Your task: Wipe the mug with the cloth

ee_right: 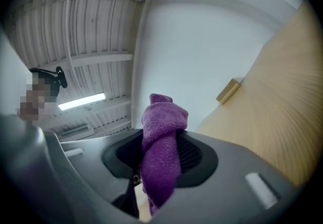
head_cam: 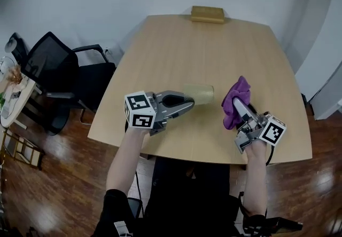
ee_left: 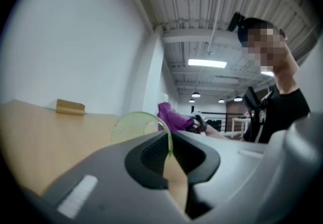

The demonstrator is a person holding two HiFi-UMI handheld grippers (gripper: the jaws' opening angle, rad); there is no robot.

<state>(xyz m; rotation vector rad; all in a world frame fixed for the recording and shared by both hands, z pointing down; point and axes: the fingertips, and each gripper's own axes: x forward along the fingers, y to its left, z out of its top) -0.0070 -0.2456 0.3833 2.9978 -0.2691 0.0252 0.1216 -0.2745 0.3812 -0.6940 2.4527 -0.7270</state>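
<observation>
The head view alone shows the whole layout. The left gripper (head_cam: 188, 103) and the right gripper (head_cam: 239, 107) face each other above the table (head_cam: 176, 49) near the middle of its near edge. A tan block (head_cam: 208, 14) lies at the far edge, and black office chairs (head_cam: 64, 73) stand on the wood floor beyond the left edge.

The left gripper view adds the grip itself. Its dark fingers (ee_left: 101, 167) are clamped on the thin wall of the mug (ee_left: 136, 126), with the wall's edge running down between them. There the mug shows a round end, translucent yellow-green and finely ribbed. In the head view the mug (head_cam: 199, 93) is a short pale cylinder tipped on its side, just beside the cloth (head_cam: 236, 98). No view shows whether it touches the table.

The right gripper view shows its fingers (ee_right: 237, 167) pinched on the cloth (ee_right: 161, 142), a purple terry bundle, nubby and folded, standing out past the fingertips.
</observation>
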